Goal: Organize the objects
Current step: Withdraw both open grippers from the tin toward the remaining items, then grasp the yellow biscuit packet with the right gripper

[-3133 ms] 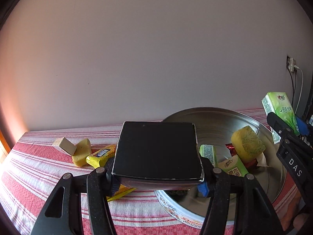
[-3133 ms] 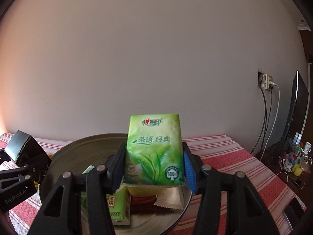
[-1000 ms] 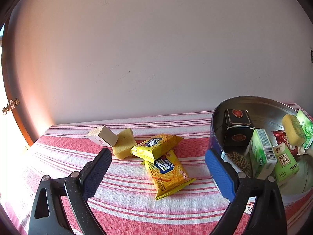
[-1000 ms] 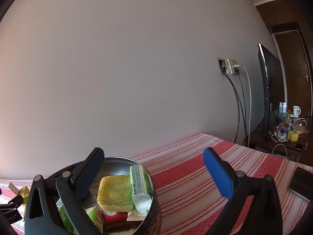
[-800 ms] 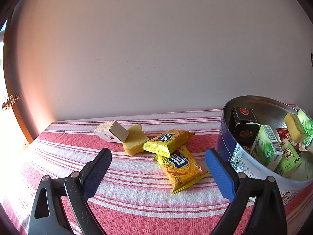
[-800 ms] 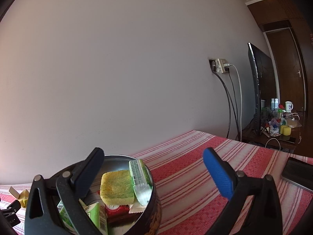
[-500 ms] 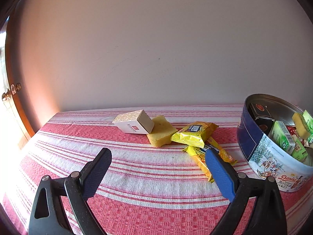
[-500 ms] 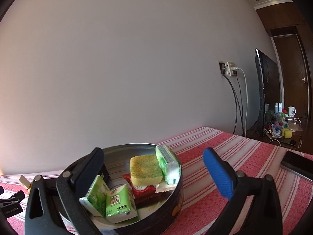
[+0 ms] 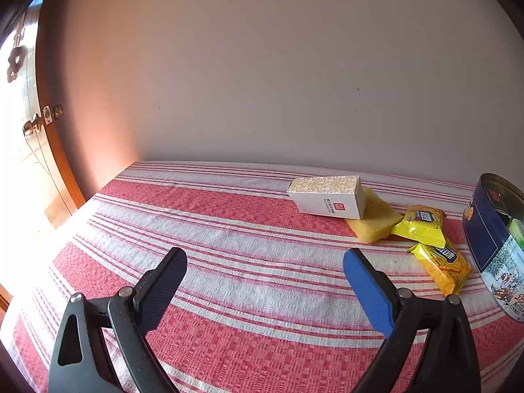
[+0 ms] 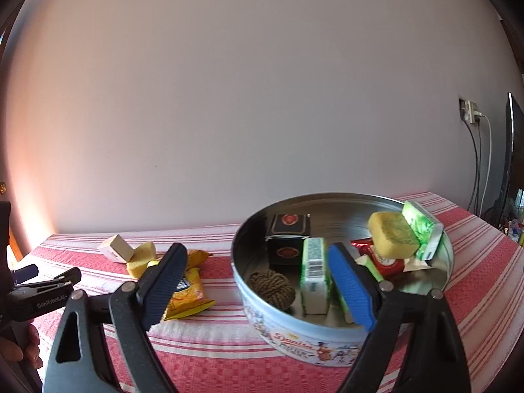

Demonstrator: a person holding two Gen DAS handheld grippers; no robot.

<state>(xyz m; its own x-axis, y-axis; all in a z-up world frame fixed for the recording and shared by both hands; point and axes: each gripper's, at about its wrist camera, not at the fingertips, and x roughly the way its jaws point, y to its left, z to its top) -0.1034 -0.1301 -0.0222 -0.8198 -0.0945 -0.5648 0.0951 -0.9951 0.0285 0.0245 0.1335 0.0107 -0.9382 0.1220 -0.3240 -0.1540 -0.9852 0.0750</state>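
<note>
Loose stock on the striped bench (image 9: pixel 229 229), left of the cookie tin (image 10: pixel 327 337):

- White carton (image 9: pixel 329 198): lies on its long side near the wall, touching the sponge. Judged light and stiff, with flat parallel faces; take it across the two long sides, mid-length. Hard pressure may dent the card.
- Yellow sponge (image 9: pixel 373 219): partly tucked under the carton's right end. Judged very light and soft; it will squash, so close across the middle and expect give.
- Two yellow snack packets (image 9: pixel 422 224) and (image 9: pixel 440 265): overlapping, just beside the tin wall. Judged light, crinkly and slippery, contents brittle; pinch across the narrow width with gentle force, or by a sealed end.

Already in the tin: black box (image 10: pixel 288 239), twine ball (image 10: pixel 271 288), green tissue packs (image 10: pixel 314 275), a scouring sponge (image 10: pixel 391 234), red sachet (image 10: pixel 380 258).

Left tongs (image 9: pixel 265 281): spread wide, holding nothing, over bare cloth well short of the carton.

Right tongs (image 10: pixel 253 281): spread wide, holding nothing, at the tin's near-left rim.
</note>
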